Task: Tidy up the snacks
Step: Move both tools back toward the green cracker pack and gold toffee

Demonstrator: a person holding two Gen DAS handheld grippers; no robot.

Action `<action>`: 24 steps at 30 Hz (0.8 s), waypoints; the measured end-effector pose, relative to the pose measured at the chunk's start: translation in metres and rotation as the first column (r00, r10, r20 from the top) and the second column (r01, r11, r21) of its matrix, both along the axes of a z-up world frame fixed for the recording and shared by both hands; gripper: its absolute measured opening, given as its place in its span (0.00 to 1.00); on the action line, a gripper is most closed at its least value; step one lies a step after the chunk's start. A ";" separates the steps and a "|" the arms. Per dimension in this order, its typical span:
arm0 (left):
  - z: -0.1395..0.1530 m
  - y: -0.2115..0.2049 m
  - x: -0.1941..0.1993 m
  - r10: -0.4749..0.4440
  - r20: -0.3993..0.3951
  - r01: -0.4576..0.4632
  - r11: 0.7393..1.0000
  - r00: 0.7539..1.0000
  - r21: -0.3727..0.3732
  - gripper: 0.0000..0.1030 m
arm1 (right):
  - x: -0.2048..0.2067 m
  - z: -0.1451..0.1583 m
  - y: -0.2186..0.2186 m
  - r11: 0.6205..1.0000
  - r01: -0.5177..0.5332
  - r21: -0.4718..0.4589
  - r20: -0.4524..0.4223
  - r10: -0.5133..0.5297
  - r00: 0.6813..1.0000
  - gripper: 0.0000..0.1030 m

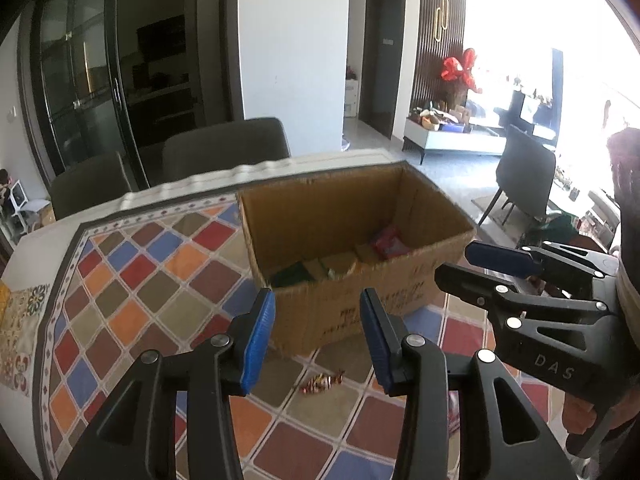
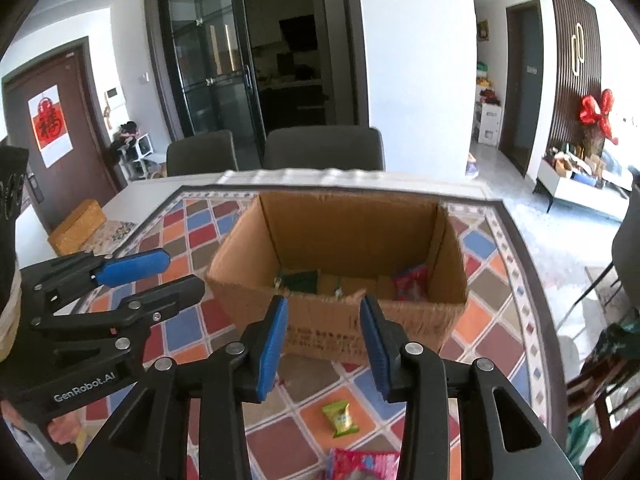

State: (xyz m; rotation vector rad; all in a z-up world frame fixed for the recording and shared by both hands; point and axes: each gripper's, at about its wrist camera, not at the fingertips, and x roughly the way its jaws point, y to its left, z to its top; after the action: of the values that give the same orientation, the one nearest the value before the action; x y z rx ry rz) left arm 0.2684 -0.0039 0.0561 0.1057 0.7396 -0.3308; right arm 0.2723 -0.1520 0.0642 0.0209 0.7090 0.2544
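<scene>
An open cardboard box [image 1: 352,308] [image 2: 320,320] stands on the tiled tablecloth and holds several snack packets, among them a red one [image 1: 390,242] [image 2: 412,282] and a green one [image 2: 300,280]. My left gripper [image 1: 318,338] is open and empty, just in front of the box. A small twisted candy [image 1: 322,383] lies on the cloth below it. My right gripper [image 2: 324,346] is open and empty, also in front of the box. A green packet [image 2: 341,418] and a pink-red packet [image 2: 362,465] lie on the cloth below it. Each gripper shows in the other's view [image 1: 468,268] [image 2: 176,272].
The table [image 2: 160,196] carries a colourful diamond-patterned cloth [image 1: 152,272]. A woven yellow box [image 2: 78,226] sits at its left. Two dark chairs [image 2: 324,148] stand behind the table. Another chair [image 1: 524,176] stands to the right on the floor.
</scene>
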 end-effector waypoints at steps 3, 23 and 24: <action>-0.011 0.002 -0.009 -0.005 -0.014 0.005 1.000 1.000 0.001 0.42 | -0.004 -0.012 0.002 1.000 -0.002 -0.002 -0.026 0.002 1.000 0.38; -0.073 0.001 -0.036 -0.030 -0.049 0.029 0.999 0.998 -0.012 0.45 | -0.024 -0.078 0.003 1.000 0.001 -0.007 -0.167 -0.003 0.986 0.38; -0.076 0.001 -0.037 -0.032 -0.049 0.031 0.999 0.998 -0.015 0.45 | -0.025 -0.080 0.003 1.000 0.004 -0.004 -0.165 -0.005 0.986 0.38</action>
State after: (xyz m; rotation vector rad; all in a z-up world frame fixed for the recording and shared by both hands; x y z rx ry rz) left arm 0.2313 -0.0031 -0.0196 0.0962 0.7846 -0.3697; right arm 0.2477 -0.1492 -0.0159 0.0405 0.8741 0.2490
